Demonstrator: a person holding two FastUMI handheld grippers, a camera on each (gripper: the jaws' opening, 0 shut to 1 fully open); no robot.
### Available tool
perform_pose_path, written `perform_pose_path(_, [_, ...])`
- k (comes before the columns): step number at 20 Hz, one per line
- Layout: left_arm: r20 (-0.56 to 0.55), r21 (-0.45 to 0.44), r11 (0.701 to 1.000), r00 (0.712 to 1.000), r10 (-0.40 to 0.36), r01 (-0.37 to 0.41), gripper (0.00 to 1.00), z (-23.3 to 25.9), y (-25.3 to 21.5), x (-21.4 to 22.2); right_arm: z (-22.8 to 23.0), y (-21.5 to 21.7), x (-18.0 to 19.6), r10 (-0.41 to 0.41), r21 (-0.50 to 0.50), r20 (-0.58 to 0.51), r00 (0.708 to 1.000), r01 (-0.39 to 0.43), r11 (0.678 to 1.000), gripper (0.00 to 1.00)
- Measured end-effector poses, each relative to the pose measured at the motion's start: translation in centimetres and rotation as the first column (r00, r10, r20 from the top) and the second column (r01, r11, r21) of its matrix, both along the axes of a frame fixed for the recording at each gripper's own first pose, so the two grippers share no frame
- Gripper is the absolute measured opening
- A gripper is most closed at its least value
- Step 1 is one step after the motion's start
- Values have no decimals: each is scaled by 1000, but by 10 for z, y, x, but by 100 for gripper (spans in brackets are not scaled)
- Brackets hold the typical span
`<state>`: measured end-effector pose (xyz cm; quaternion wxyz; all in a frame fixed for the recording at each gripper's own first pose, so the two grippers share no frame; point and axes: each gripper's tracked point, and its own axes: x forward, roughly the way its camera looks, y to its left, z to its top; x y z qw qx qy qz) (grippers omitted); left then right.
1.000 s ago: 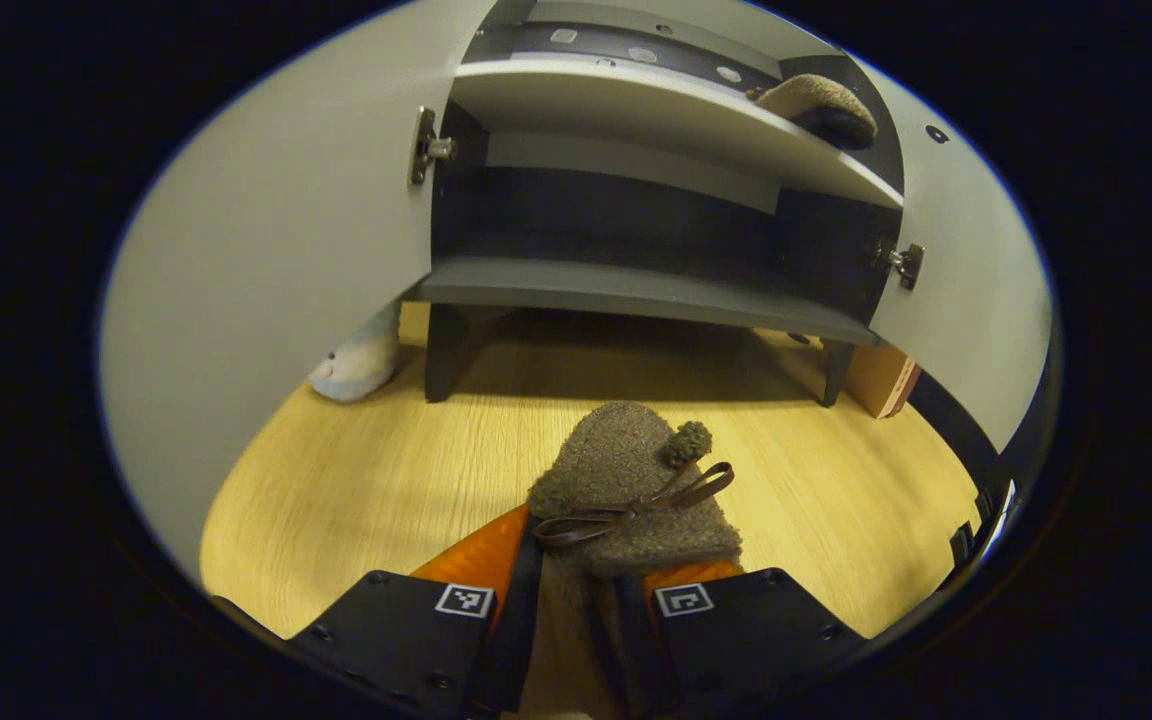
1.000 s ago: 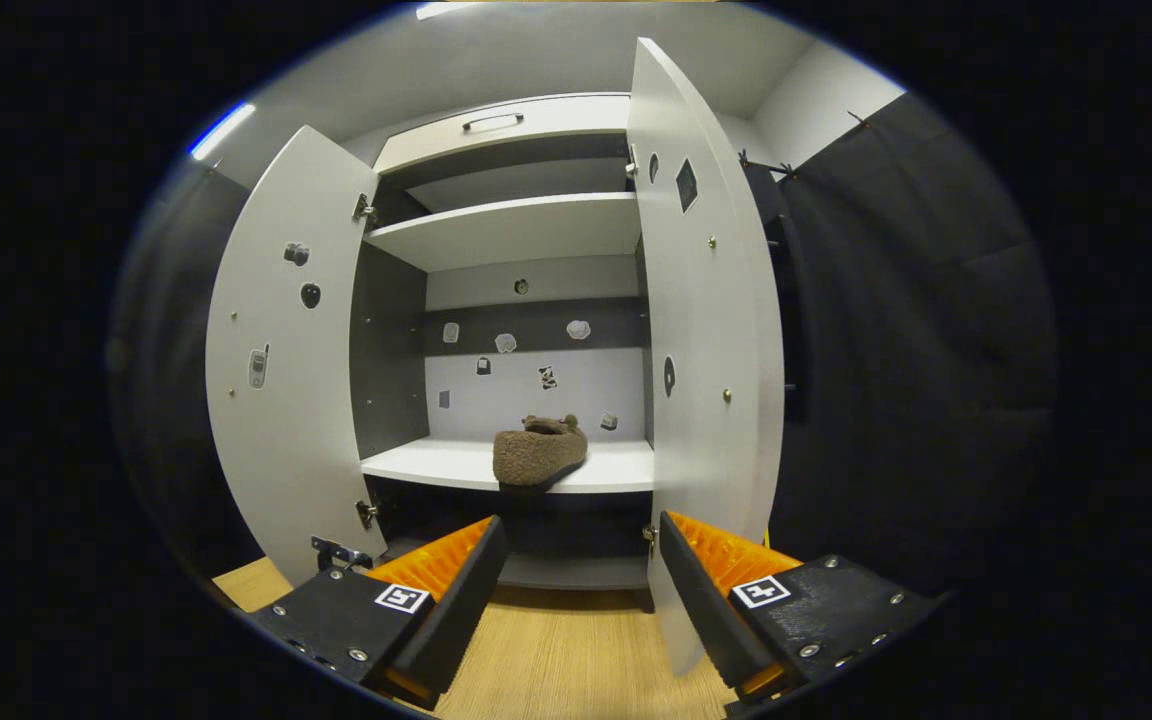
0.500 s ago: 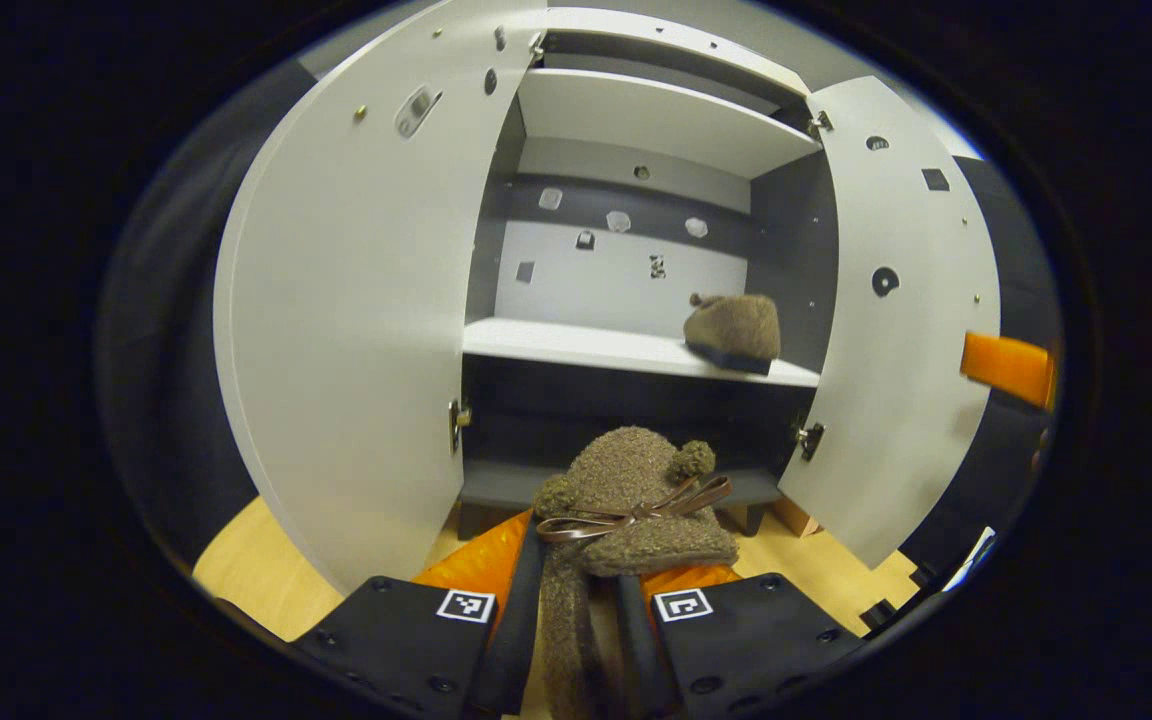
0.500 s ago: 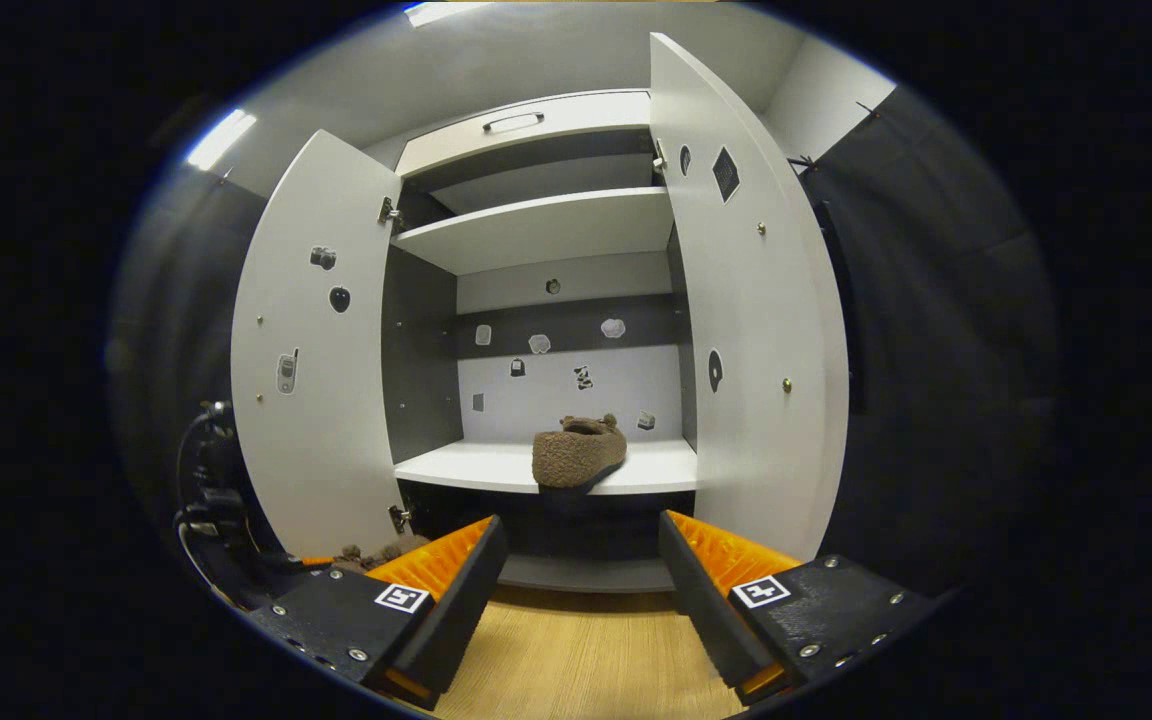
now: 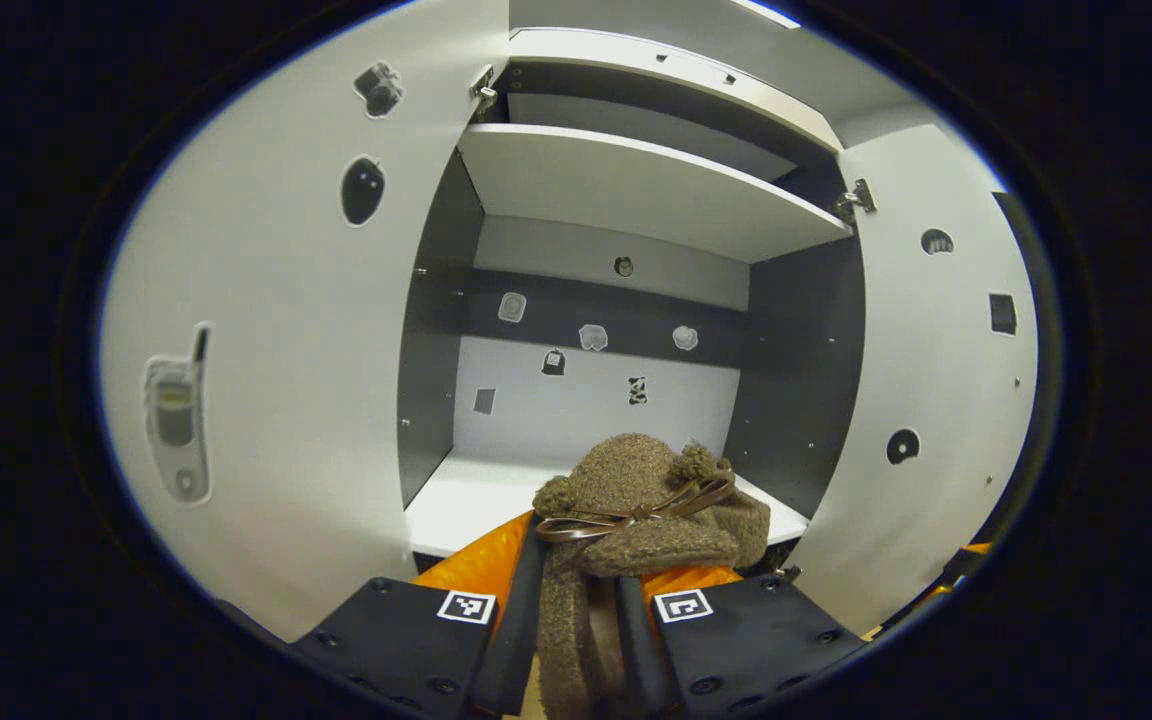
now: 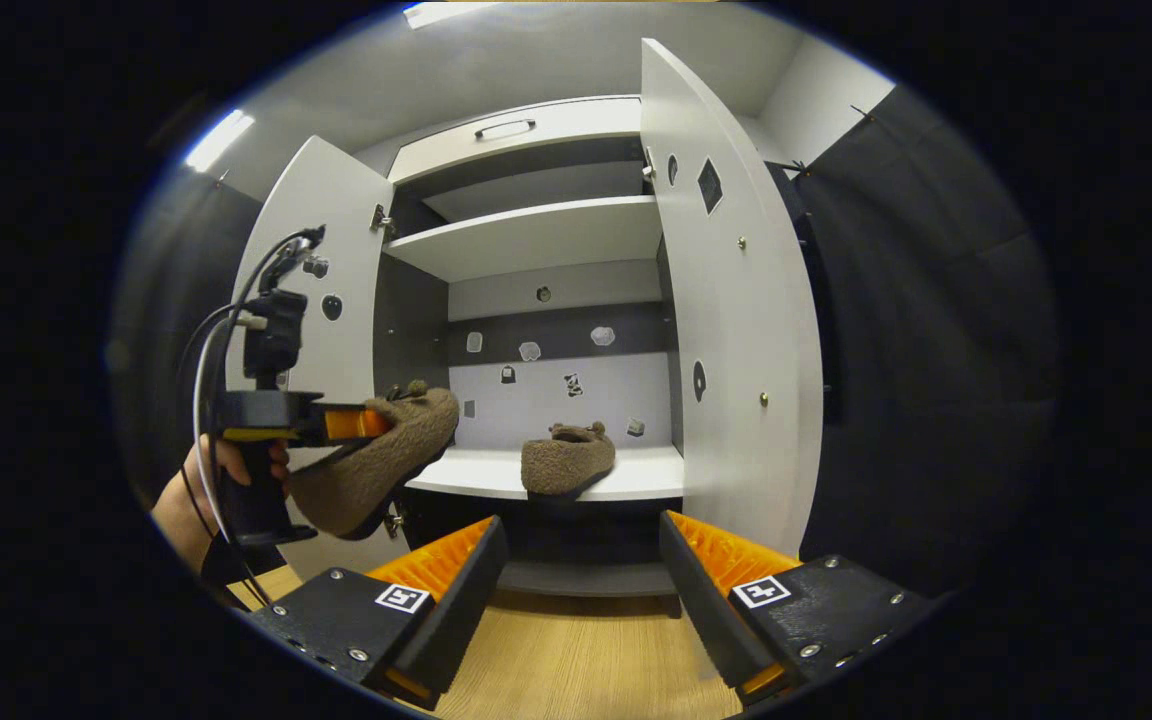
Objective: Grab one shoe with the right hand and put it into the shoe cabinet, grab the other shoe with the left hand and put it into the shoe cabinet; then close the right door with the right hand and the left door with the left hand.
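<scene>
A brown fuzzy slipper (image 5: 626,500) with a thin bow is pinched at its heel end by my left gripper (image 5: 581,570), toe pointing into the open shoe cabinet, just in front of its white middle shelf (image 5: 456,500). In the right gripper view, a hand holds that left gripper (image 6: 336,425) beside the left door (image 6: 336,230), and its slipper (image 6: 376,470) hangs toe-up near the shelf's left end. The second slipper (image 6: 566,462) rests on the middle shelf (image 6: 646,480). My right gripper (image 6: 576,560) stands open and empty below the shelf, farther back.
Both cabinet doors stand wide open, the left door (image 5: 266,330) and right door (image 6: 736,350). An upper shelf (image 6: 536,235) and a handled drawer front (image 6: 506,130) sit above. Wooden floor (image 6: 576,660) lies below, black cloth wall (image 6: 916,350) on the right.
My left gripper has risen from floor level with the slipper and moved up to the middle shelf, coming into the right gripper view. The right gripper has stayed open, almost still.
</scene>
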<state>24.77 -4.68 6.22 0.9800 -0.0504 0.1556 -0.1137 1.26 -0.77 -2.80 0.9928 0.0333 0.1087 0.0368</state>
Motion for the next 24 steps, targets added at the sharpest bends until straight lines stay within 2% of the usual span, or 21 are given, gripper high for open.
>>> perform_pose_path(5, [-76, 15, 999, 997, 31, -30, 44, -27, -11, 95, -2, -9, 2, -22, -12, -9, 1000, 22, 1000, 94])
perform_pose_path(7, [-134, 19, 999, 990, 35, -33, 46, -52, -18, 121, -3, -14, 2, -30, -23, -12, 999, 30, 999, 94])
perform_pose_path(10, [-198, 72, 997, 979, 54, -40, 44, -89, -26, 154, -5, -17, 4, -40, -21, -20, 999, 39, 999, 94])
perform_pose_path(16, [-299, 124, 992, 952, 69, -33, 44, -142, -30, 178, -8, -24, 7, -58, -21, -25, 998, 58, 998, 94])
perform_pose_path(18, [-325, 117, 992, 943, 73, -37, 44, -153, -31, 179, -10, -26, 9, -61, -19, -29, 998, 61, 998, 94])
perform_pose_path(19, [-325, 104, 994, 942, 78, -46, 48, -152, -30, 180, -10, -26, 11, -63, -18, -30, 998, 62, 998, 94])
perform_pose_path(20, [-322, 102, 993, 943, 87, -56, 58, -153, -26, 180, -10, -27, 10, -64, -18, -29, 998, 63, 998, 94])
perform_pose_path(22, [-333, 97, 993, 938, 91, -62, 59, -155, -22, 177, -12, -25, 13, -59, -14, -31, 998, 59, 998, 94])
perform_pose_path(24, [-336, 93, 993, 937, 97, -70, 67, -155, -18, 176, -11, -22, 14, -50, -10, -30, 998, 49, 999, 94])
